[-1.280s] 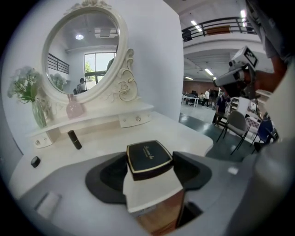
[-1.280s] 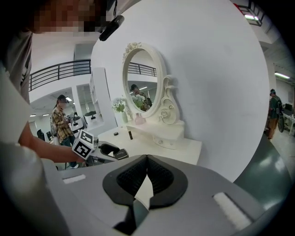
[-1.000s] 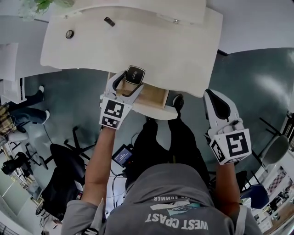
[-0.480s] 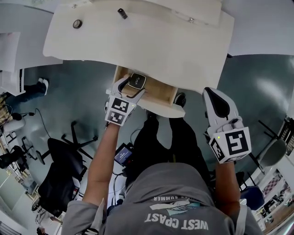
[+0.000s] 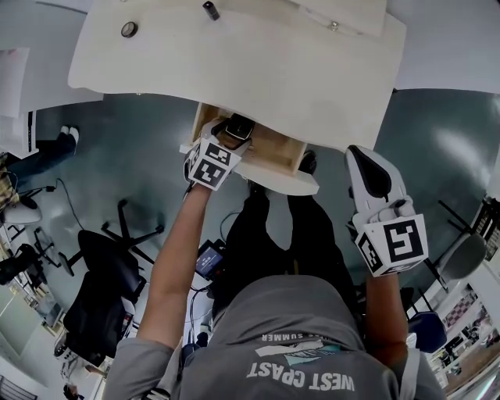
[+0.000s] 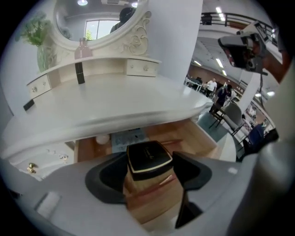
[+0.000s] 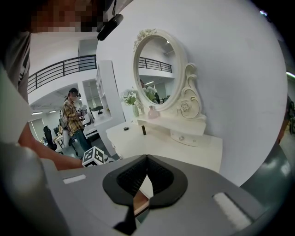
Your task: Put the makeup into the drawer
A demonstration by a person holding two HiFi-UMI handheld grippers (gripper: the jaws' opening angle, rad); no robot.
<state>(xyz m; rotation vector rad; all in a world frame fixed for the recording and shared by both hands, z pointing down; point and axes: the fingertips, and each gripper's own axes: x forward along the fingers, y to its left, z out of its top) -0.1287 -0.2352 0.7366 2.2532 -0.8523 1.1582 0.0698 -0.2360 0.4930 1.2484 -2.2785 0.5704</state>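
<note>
Dressing table (image 5: 258,74) bears dark tube (image 5: 211,10), round disc (image 5: 129,30).

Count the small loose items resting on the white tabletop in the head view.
2. A round item lies near the tabletop's left end; a dark tube stands near the back edge, centre. Others may lie beyond the picture's top edge.

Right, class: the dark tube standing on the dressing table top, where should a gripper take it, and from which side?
Take the dark tube across its middle, jaws level, coming from the front edge of the dressing table. It stands upright and slim, with the raised shelf close behind, so the front looks open. A high grip might tip it.
</note>
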